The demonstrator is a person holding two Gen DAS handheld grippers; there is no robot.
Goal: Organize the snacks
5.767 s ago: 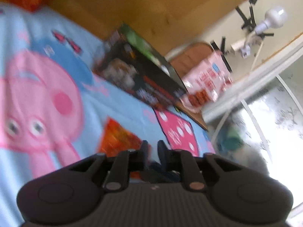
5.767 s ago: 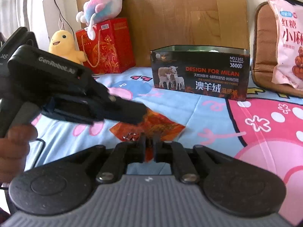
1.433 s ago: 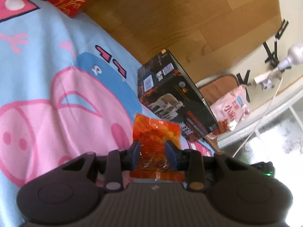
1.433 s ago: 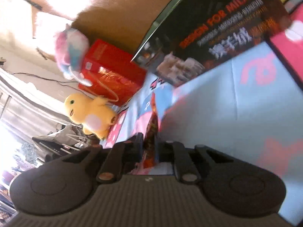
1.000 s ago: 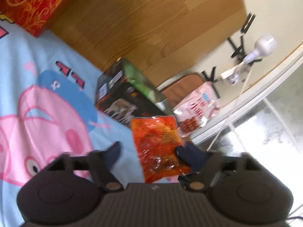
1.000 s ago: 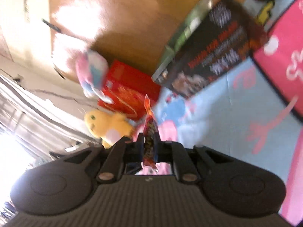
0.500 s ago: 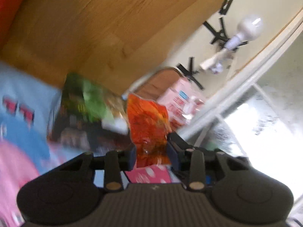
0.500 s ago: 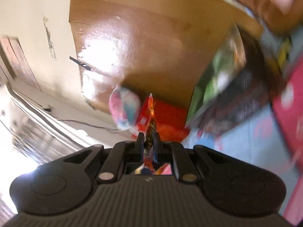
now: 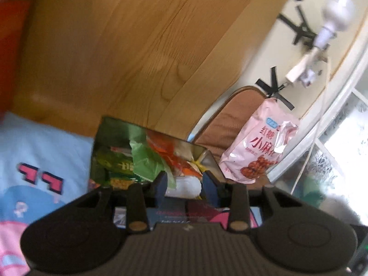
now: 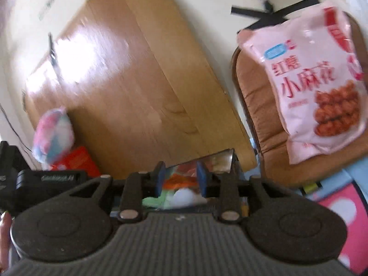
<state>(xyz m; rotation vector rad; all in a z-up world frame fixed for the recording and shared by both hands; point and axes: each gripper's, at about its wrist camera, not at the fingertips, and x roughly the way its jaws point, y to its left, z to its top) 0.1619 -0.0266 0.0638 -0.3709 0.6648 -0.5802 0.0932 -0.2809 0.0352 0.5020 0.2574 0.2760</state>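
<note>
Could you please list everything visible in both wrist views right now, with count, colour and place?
Box: one, dark, open-topped, on the bedsheet below both grippers.
Snack packets: several, green, orange and white, piled inside the box.
Pink snack bag: one, pink with red lettering, leaning on the brown cushion.
Brown cushion: one, upright behind the bag.
Wooden headboard: one, tan, behind the box.
Bedsheet: one, light blue with pink cartoon print.
Plush toy: one, pink and blue, atop the red gift bag.
Lamp: one, white, on the wall.
Left gripper: black, jaws apart, empty.
Right gripper: black, jaws just opened, empty.
Hand: at the left edge.
</note>
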